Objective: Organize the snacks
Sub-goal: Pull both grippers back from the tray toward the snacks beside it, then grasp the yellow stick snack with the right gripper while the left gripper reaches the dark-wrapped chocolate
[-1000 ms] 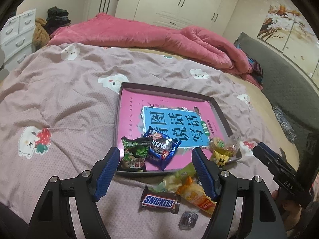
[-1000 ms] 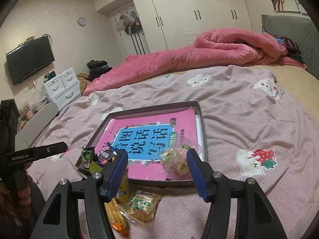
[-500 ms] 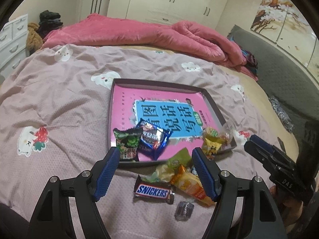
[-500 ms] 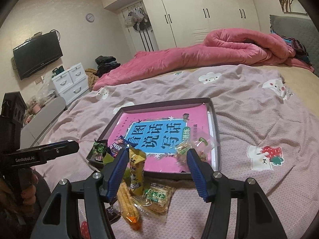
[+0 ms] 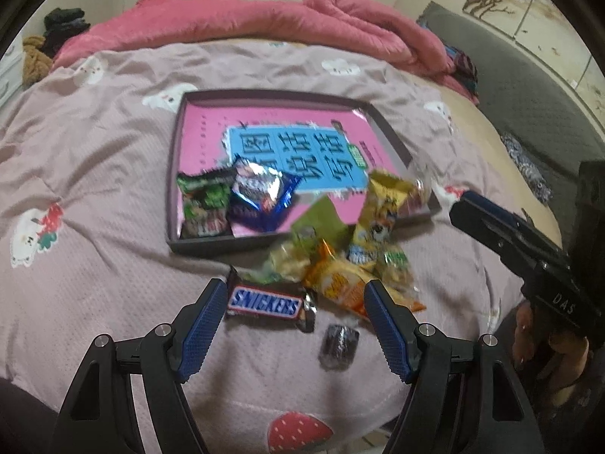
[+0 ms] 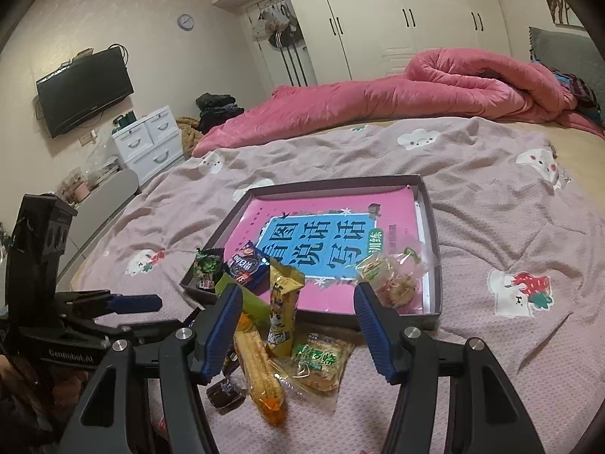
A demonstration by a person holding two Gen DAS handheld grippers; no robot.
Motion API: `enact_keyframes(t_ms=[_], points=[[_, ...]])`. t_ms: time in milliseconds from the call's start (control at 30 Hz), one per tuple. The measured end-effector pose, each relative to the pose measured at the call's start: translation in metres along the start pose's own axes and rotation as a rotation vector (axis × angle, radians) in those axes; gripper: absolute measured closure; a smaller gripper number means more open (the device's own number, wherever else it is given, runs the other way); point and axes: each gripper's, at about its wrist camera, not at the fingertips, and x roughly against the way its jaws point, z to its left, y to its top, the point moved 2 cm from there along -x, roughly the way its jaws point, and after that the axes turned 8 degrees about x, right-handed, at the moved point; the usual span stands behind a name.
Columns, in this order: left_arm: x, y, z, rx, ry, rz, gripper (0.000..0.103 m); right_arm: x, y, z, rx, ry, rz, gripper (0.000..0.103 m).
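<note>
tray [image 5: 211, 246] snacks blurred, strawberry print [image 5: 300, 433] cropped

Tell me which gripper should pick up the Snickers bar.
Left. The left gripper hangs open just over the Snickers bar, its blue pads either side. The right gripper faces the yellow packets instead.

A mauve bedspread printed with white bunnies and strawberries [image 5: 113, 276] carried a dark grey tray [image 5: 204, 246] lined with a pink-and-blue book cover [image 5: 295, 155]; the brown Snickers bar [image 5: 266, 301] bore blue lettering.

"SNICKERS" on the chocolate bar [image 5: 267, 303], "DAS" on the right tool [image 5: 503, 232], "GenRobot.AI" on the left tool [image 6: 113, 304].
</note>
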Motion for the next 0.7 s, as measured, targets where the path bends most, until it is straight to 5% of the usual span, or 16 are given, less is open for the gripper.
enact_keyframes(t_ms=[300,700], points=[[-0.019,-0.018,-0.007,-0.025,-0.002,0.118,0.027,-0.013,-0.006,0.004,0.010,0.033,0.057,0.043],[-0.035,-0.029,-0.015,-0.058,-0.015,0.174,0.028,-0.035,-0.014,0.015,0.041,0.083,0.127,0.057]])
